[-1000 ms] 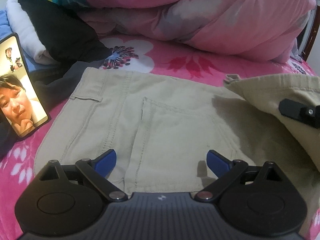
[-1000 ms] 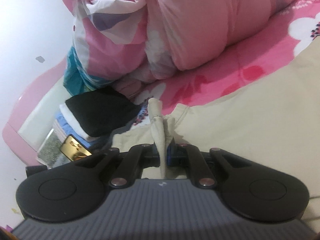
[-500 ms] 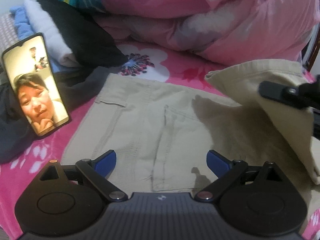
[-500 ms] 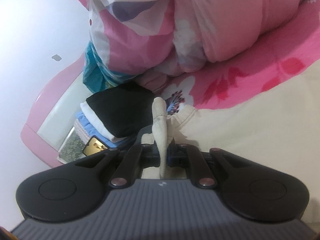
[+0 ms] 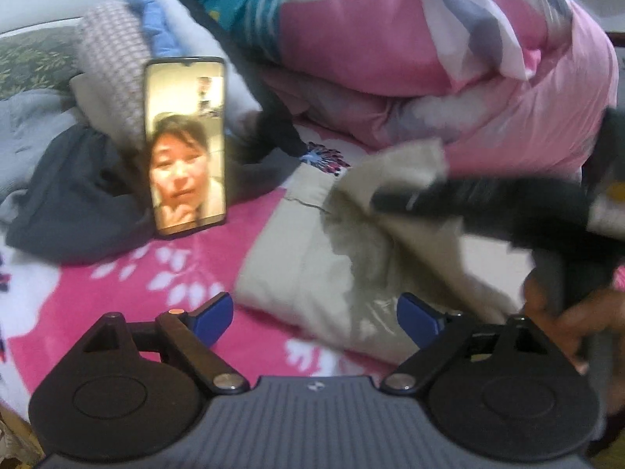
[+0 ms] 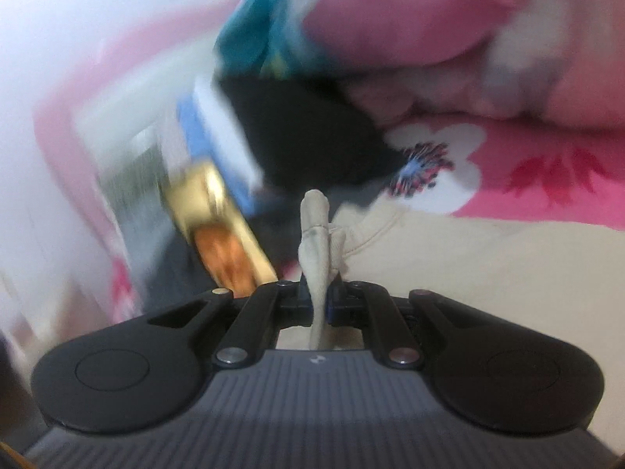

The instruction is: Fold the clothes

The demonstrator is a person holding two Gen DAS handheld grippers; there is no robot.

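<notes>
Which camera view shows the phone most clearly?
The left wrist view shows the phone best: it stands upright against a pile of clothes, its lit screen facing the camera and fairly sharp. In the right wrist view the phone is only a tilted golden smear, blurred by motion.

I see a phone propped upright against a pile of clothes, screen lit with a video call showing a person. Behind it: checked fabric, blue fabric, a black garment on top of the stack, dark grey cloth slumped at the base. Bunched pink quilt fills the back, teal patch at its left end. Pink floral bedsheet underneath. Right wrist view heavily motion-blurred
</notes>
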